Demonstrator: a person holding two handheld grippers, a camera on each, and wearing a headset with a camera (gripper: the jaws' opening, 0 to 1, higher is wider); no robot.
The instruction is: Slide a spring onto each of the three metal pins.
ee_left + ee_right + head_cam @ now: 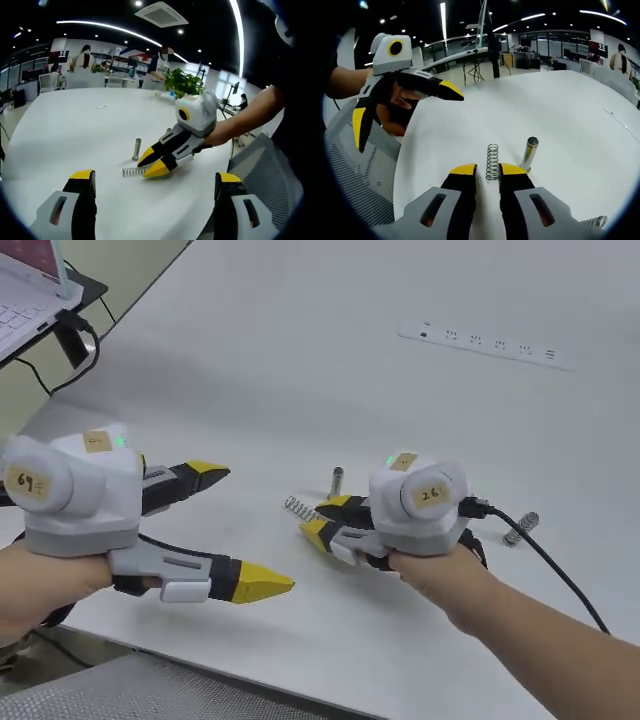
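On the white workbench [300, 360], the right gripper's [313, 517] jaws sit almost closed at a lying spring's [298, 507] end, grip uncertain, a bare upright pin [337, 481] at its 1 o'clock, the left gripper [240, 528] gaping empty: by appearances all 3 fittings remain.

Tabletop [300, 360] open and unobstructed beyond the upright pin [337, 481]. The pin stands just beside the lying spring [297, 507], narrowing access there. Cable [545, 558] trails rightward, apparently close to a second spring [521, 527].
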